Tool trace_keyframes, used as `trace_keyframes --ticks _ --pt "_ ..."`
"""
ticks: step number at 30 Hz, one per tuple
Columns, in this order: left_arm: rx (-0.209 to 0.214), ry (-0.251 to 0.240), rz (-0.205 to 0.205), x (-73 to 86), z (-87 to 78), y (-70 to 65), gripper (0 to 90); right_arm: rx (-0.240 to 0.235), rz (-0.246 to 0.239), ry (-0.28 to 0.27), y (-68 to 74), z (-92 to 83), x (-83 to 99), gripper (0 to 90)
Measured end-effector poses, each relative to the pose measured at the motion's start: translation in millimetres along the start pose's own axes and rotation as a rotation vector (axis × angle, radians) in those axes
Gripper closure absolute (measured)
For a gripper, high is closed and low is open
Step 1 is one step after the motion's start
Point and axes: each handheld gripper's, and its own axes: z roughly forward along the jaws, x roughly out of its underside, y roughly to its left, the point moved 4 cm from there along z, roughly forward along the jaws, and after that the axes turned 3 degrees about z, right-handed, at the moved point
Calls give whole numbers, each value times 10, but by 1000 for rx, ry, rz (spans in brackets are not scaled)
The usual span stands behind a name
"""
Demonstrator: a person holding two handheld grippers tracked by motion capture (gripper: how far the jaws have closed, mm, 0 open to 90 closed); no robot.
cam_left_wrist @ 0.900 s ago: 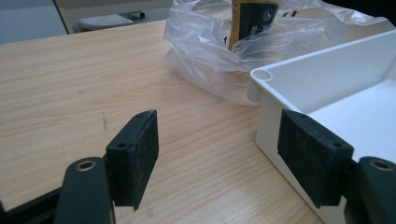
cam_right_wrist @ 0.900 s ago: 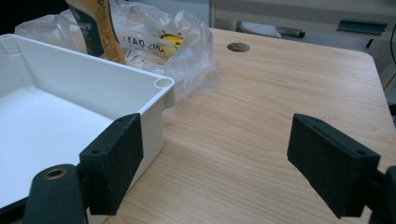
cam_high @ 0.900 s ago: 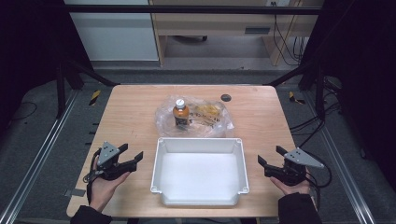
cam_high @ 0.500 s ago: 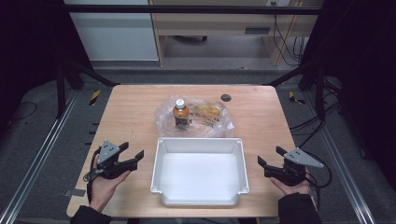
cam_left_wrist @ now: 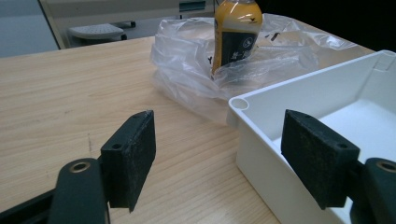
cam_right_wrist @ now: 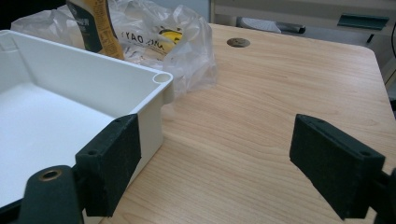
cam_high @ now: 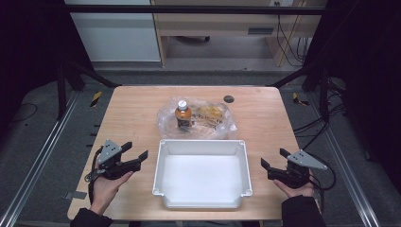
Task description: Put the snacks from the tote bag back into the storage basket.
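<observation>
A white rectangular bin [cam_high: 202, 208] sits empty at the near middle of the wooden table. Behind it lies a crumpled clear plastic bag [cam_high: 165, 120] holding an upright orange bottle [cam_high: 183, 114] with a dark label, and some yellow items [cam_high: 211, 113]. My left gripper [cam_high: 135, 152] rests open beside the bin's left wall, jaws empty. My right gripper [cam_high: 273, 159] rests open off the bin's right wall, jaws empty. In the left gripper view the bottle [cam_left_wrist: 235, 32] stands in the bag [cam_left_wrist: 187, 65] beyond the bin's corner [cam_left_wrist: 239, 104]. The right gripper view has the bin [cam_right_wrist: 93, 74] at left and the bag [cam_right_wrist: 159, 37] behind.
A small round dark grommet [cam_high: 229, 99] is set in the table near its far edge. Bare wood lies left of the bag and to the right of the bin. Beyond the table stand a shelf unit, cables and black frame struts.
</observation>
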Motion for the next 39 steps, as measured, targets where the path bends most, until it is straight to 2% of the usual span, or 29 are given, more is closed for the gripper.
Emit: trace_keyframes --ticks 7,15,22,39 --pt "-6 -24 -12 -120 3 35 261 5 6 9 -6 3 9 165" --pt "-4 -21 -11 -163 43 58 261 13 5 8 -15 7 6 162" --pt "8 -11 3 -201 132 12 260 15 7 -1 -17 -7 -13 161" --pt "32 -24 27 -382 322 -121 259 13 7 -1 -7 -5 -18 162"
